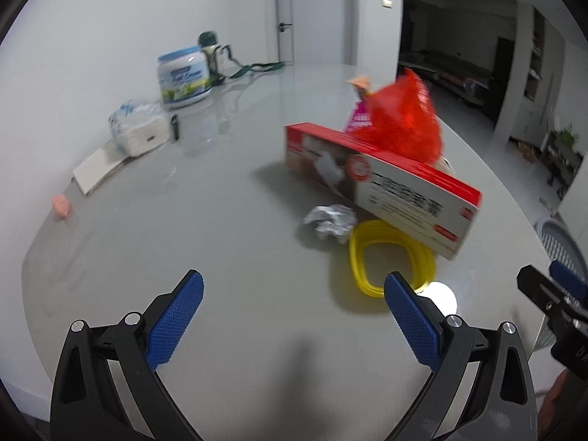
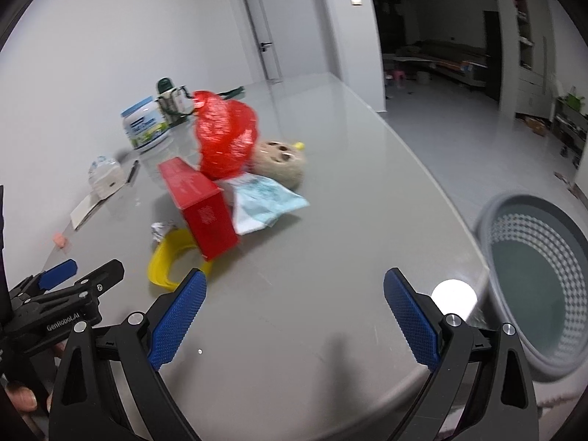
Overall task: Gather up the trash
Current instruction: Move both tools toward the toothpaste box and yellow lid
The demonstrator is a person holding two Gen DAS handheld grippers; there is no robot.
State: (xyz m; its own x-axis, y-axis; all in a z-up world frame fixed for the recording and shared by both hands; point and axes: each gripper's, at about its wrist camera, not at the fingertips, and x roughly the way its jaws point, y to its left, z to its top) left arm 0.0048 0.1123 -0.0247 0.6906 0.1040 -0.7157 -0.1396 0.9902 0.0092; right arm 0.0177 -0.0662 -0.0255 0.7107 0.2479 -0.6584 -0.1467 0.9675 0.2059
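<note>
Trash is lying in a heap on the grey table, well ahead of both grippers. Beyond the table's right edge, a grey perforated basket is sitting lower down. A long red box is lying in the heap with a crumpled red plastic bag behind it, a yellow ring touching its near end, and a foil ball just beside that. The left gripper and right gripper are both hovering spread wide, holding nothing.

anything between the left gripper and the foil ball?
No. In the left wrist view, only bare grey table lies between the open left gripper and the crumpled foil ball; the yellow ring sits just right of that line.
</note>
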